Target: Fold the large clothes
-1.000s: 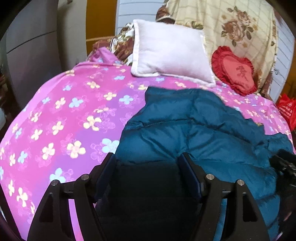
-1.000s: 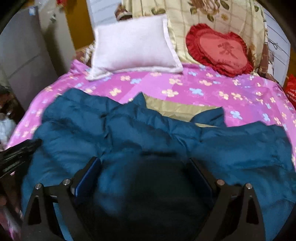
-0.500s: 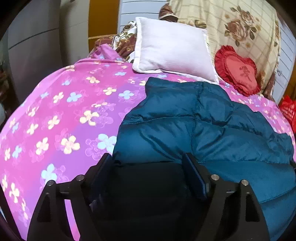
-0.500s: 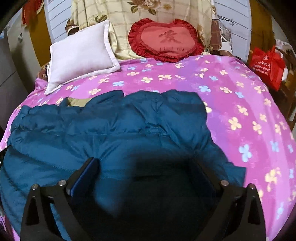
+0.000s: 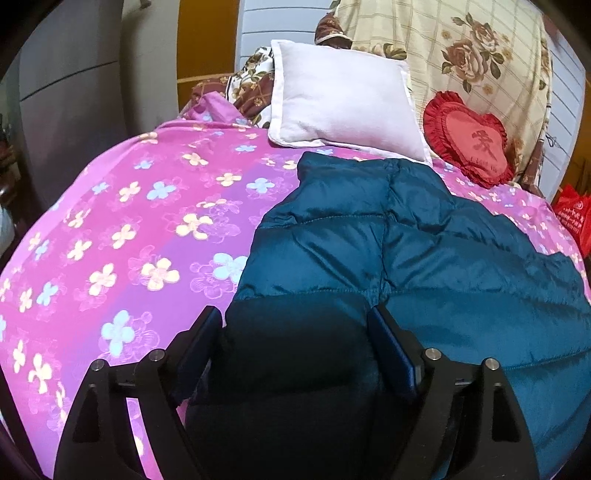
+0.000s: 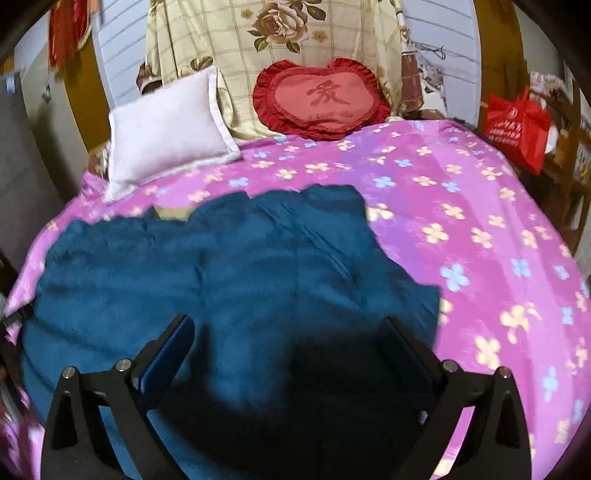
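Note:
A dark teal padded jacket [image 5: 424, 251] lies spread on a bed with a pink flowered sheet [image 5: 129, 229]. My left gripper [image 5: 295, 325] is open, and the jacket's near left edge bulges up between its fingers. In the right wrist view the jacket [image 6: 229, 266] fills the lower left, a bit blurred. My right gripper [image 6: 288, 328] is open above the jacket's near right part, with nothing held between its fingers.
A white pillow [image 5: 343, 99] and a red heart cushion [image 5: 469, 140] lie at the head of the bed against a floral cloth [image 6: 277, 33]. A red bag [image 6: 517, 129] stands beside the bed at right. A grey cabinet [image 5: 70, 103] is at left.
The right gripper has swung toward the right side of the bed and lifted back from the jacket. The jacket now lies flatter and more spread out. The left gripper barely moved.

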{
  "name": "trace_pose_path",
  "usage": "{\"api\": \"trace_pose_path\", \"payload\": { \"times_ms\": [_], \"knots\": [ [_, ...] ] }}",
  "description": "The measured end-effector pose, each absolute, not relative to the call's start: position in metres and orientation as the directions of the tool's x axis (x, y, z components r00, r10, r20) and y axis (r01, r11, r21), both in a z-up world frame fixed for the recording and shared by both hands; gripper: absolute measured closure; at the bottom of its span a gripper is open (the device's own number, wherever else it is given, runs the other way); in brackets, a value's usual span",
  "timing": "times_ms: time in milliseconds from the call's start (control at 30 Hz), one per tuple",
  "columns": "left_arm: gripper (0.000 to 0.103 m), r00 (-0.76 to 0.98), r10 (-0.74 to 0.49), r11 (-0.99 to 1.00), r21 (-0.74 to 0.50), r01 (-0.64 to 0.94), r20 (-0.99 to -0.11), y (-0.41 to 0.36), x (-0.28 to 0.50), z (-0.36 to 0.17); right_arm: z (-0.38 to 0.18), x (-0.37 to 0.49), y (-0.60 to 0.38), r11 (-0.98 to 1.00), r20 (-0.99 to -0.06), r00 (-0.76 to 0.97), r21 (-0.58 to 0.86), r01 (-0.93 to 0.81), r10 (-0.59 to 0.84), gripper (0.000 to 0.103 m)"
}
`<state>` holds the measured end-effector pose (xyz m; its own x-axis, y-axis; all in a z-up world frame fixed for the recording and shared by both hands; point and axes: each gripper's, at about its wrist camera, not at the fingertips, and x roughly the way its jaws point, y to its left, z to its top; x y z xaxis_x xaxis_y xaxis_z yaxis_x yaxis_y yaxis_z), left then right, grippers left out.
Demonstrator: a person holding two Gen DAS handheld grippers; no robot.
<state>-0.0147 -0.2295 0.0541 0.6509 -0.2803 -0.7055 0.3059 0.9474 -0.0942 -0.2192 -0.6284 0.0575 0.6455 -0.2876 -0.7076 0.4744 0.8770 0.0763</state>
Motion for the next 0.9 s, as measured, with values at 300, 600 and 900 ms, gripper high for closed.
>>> {"api": "trace_pose_path", "payload": {
  "times_ms": [300, 600, 900],
  "knots": [
    [0.039, 0.665, -0.266, 0.944, -0.049, 0.326, -0.698, -0.230, -0.026, 0.057, 0.032, -0.226, -0.642, 0.856, -0.730, 0.629, 0.119, 0.502, -0.267, 0.000],
    [0.039, 0.664, -0.268, 0.943, -0.050, 0.329, -0.698, -0.229, -0.027, 0.055, 0.026, -0.229, -0.644, 0.853, -0.728, 0.641, 0.154, 0.498, -0.243, 0.000],
    [0.039, 0.665, -0.269, 0.943, -0.051, 0.329, -0.697, -0.230, -0.027, 0.054, 0.024, -0.228, -0.646, 0.854, -0.726, 0.647, 0.163, 0.493, -0.235, 0.000]
  ]
}}
